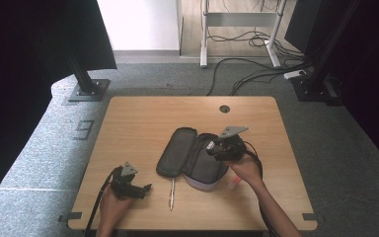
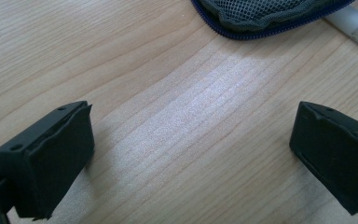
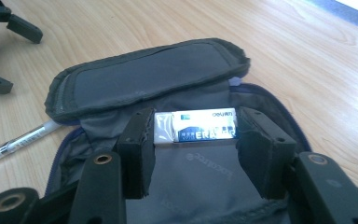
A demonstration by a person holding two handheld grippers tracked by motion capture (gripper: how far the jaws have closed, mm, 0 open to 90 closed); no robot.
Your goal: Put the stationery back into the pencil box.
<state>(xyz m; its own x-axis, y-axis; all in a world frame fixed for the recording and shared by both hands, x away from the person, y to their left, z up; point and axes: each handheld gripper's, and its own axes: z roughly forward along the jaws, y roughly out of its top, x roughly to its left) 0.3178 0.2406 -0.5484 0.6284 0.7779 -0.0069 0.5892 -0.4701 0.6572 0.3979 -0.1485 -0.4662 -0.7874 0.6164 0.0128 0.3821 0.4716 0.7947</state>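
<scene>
Pale wood tabletop (image 1: 138, 123): near its front edge the left tool (image 2: 186, 154) rests wide and empty, a pen (image 1: 171, 193) just beside it. Further in, the right tool (image 3: 193, 140) grips an eraser (image 3: 195, 126) by its ends above the open grey pencil case (image 1: 190, 155). It should go low into the empty pocket, clear of the flap.

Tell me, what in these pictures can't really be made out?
- Eraser: the right gripper hides both its ends in the right gripper view, and its small print is blurred.
- Pen: cut off by the left gripper view's edge, partly behind the pencil case.
- Pencil case's inside: in the high view, the right gripper covers it.
</scene>
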